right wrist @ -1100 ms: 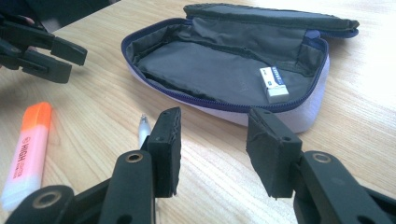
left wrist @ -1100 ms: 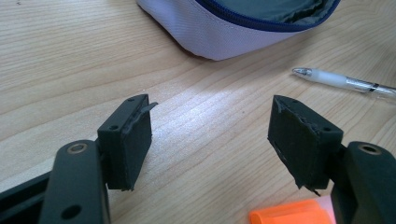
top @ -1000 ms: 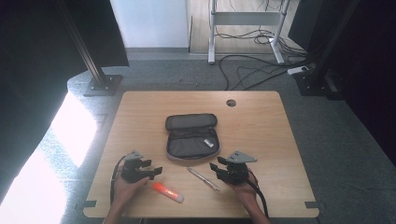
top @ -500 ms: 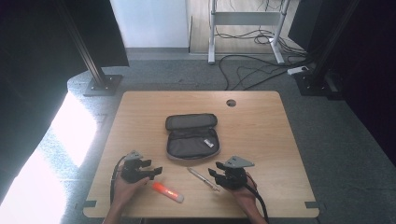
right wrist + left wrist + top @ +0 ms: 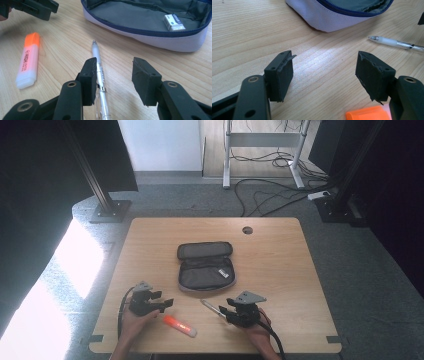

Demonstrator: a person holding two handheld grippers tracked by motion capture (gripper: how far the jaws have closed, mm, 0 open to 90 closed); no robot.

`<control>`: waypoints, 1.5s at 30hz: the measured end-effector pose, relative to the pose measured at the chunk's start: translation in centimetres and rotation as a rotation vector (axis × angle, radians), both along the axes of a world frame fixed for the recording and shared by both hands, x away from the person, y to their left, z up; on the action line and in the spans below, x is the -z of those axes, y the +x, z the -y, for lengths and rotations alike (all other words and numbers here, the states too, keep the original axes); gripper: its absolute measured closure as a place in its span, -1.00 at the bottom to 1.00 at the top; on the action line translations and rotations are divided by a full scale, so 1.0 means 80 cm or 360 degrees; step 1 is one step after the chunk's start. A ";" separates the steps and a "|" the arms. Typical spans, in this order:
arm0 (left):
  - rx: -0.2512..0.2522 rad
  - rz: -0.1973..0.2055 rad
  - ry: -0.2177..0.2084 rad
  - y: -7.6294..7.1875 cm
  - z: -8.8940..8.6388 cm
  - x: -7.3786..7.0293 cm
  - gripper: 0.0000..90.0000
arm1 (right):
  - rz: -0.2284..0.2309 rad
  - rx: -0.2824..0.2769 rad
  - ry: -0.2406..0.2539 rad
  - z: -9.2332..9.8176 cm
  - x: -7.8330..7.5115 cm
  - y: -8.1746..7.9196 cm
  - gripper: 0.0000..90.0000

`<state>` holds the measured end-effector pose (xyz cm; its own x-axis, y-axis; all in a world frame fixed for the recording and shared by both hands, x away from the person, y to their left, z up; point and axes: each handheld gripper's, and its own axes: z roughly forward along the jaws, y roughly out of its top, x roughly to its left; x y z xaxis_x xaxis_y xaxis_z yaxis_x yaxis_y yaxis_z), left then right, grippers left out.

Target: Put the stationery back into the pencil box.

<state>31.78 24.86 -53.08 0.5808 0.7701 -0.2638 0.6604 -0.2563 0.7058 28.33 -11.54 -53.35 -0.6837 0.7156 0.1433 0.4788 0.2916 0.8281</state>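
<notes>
One label legible | orange highlighter point(image 5: 27, 60) | reads "HIGH" | smaller print unreadable

1. Tabletop point(image 5: 62, 50): pale wood, matt, visible grain.
2. Pencil case point(image 5: 160, 40): woven cloth, grey lining.
3. Pen point(image 5: 98, 67): clear glossy plastic.
4. Highlighter point(image 5: 27, 61): smooth orange plastic.
5. Right claw point(image 5: 116, 75) pads point(image 5: 145, 80): rough matt black rubbery stuff.
</notes>
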 end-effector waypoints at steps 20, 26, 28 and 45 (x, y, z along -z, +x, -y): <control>0.0000 -0.0003 0.0007 0.001 0.001 0.002 -0.32 | -0.0054 -0.0077 -0.0082 -0.017 0.011 -0.004 0.21; 0.0011 0.0001 0.0004 0.000 0.002 0.000 -0.32 | -0.0070 -0.0074 -0.0108 -0.019 0.014 -0.004 0.21; 0.0009 0.0002 -0.0002 0.000 0.002 -0.001 -0.32 | -0.0062 -0.0079 -0.0128 -0.021 0.014 -0.005 0.21; 0.0012 0.0002 0.0001 0.001 0.002 0.000 -0.32 | -0.0071 -0.0106 -0.0206 -0.029 0.020 0.000 0.33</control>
